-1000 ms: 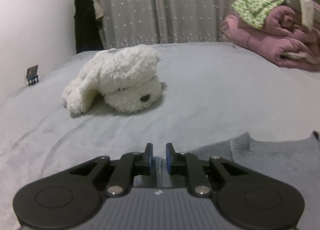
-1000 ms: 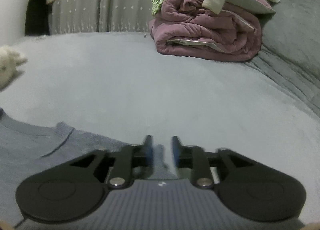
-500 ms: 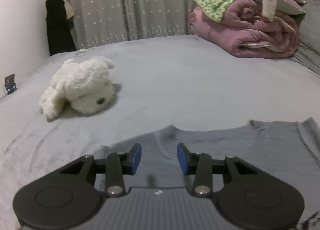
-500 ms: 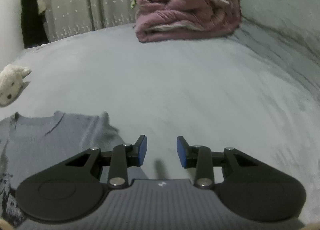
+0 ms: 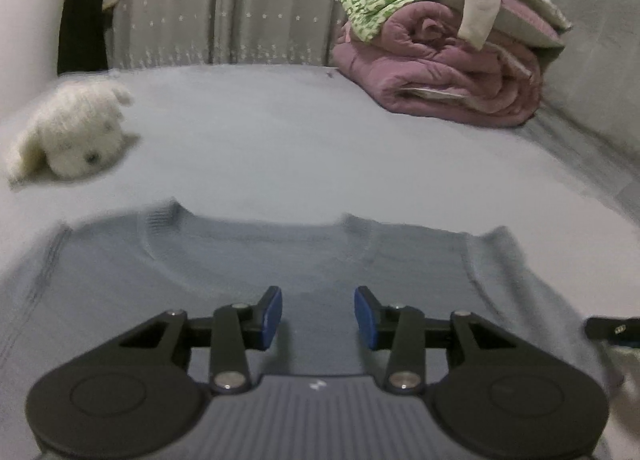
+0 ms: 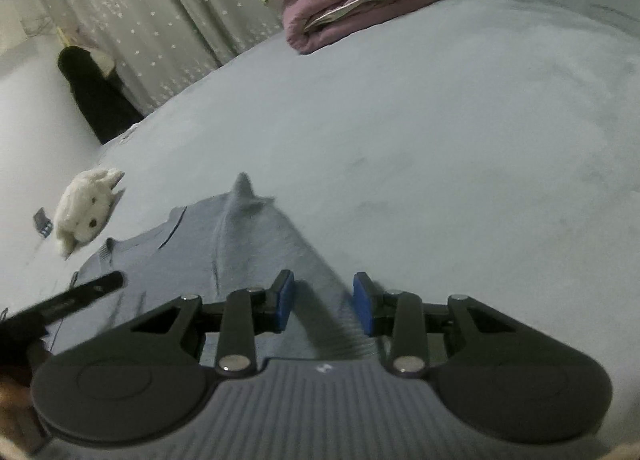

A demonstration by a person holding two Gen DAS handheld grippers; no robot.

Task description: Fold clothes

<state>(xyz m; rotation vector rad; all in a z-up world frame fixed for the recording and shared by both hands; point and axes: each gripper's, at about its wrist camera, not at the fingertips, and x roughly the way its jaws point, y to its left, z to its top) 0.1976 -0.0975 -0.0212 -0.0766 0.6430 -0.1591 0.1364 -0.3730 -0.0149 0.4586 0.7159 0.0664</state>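
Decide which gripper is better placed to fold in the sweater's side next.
Right, probably: the right gripper hangs open at the sweater's edge, while the left gripper sits open above its chest.

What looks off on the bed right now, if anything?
Mostly tidy: the grey sweater lies flat, collar away from the grippers. One oddity: its right shoulder corner stands up in a small peak instead of lying flat. The plush dog and the pink quilt pile sit apart from it.
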